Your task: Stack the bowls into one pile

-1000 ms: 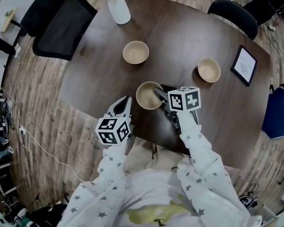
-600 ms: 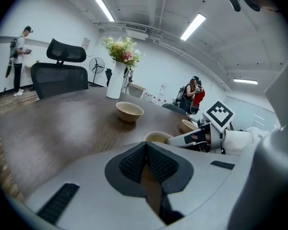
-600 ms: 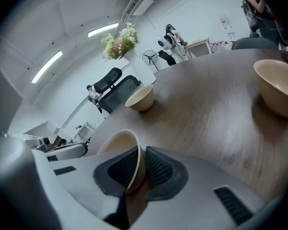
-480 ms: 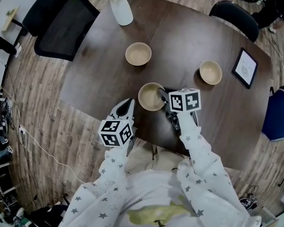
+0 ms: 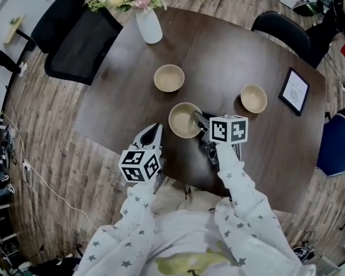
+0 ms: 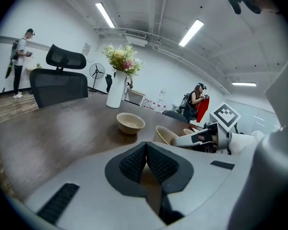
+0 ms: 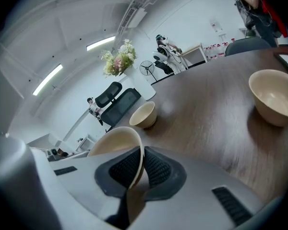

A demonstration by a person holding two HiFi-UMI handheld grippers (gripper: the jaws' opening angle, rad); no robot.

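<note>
Head view: three bowls, one vase at the table's far edge, one frame by the right edge. The near bowl sits close to the near edge, the far bowl mid-table and the right bowl beside the frame, with plenty of bare wood between them. Left gripper view: the left gripper has its jaws pressed together, empty. Right gripper view: the right gripper has just been closing, and its pads are pinching the near bowl's rim.

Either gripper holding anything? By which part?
The right gripper, jaws just closing, pinches the nearest round beige bowl by its rim. The left gripper is shut and empty.
</note>
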